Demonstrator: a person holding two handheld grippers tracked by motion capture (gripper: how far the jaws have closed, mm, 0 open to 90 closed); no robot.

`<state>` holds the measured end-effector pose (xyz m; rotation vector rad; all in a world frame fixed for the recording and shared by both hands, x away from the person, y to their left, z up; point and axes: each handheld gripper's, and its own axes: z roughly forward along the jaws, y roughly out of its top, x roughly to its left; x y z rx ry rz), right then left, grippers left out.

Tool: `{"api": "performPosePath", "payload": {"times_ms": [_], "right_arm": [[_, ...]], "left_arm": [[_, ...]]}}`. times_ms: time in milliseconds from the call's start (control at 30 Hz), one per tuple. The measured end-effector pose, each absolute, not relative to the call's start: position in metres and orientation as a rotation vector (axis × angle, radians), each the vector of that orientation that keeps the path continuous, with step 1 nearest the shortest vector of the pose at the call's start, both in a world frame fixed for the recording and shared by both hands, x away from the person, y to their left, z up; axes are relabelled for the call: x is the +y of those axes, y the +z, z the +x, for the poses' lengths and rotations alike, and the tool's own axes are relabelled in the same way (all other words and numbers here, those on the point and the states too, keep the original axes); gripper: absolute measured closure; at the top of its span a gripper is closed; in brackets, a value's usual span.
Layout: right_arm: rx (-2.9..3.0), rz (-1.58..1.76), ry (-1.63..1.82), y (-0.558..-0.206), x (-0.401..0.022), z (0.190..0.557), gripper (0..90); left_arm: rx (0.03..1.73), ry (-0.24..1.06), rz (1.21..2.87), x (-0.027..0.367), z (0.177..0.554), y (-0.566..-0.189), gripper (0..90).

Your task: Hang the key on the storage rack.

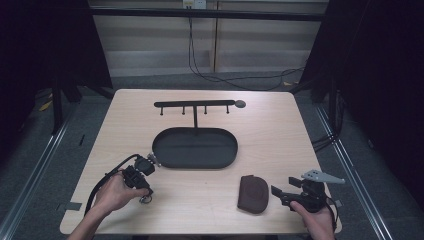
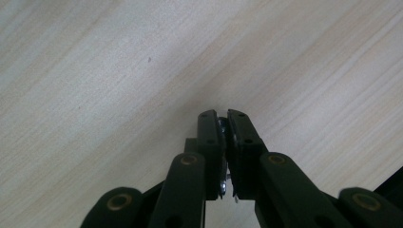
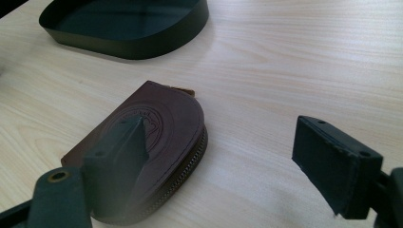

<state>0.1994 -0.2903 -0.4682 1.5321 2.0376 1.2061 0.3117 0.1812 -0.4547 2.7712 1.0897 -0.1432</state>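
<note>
my left gripper (image 2: 223, 116) pinches a small metal piece (image 2: 222, 124) just off the tray (image 1: 160, 155); thin hold, could twist out. right gripper (image 3: 228, 142) gapes beside the brown pouch (image 3: 161, 128); could nudge it

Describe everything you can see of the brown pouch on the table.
The brown pouch is a small, flat, dark brown case that looks like leather, straight at one end and rounded at the other. A round emblem is embossed on its top face and a zip runs along its curved edge, apparently closed. It lies flat on the wooden table, near the front edge, apart from the black oval tray. The open right gripper sits just beside it; whether it touches is unclear.
</note>
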Motion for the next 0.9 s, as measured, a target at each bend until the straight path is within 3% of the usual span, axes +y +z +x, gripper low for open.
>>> {"api": "performPosePath", "payload": {"times_ms": [900], "right_arm": [[2.037, 1.540, 1.191, -0.468, -0.290, 0.200, 19.2]], "left_arm": [[1.081, -0.072, 2.695, 0.195, 0.312, -0.417, 85.4]]}}
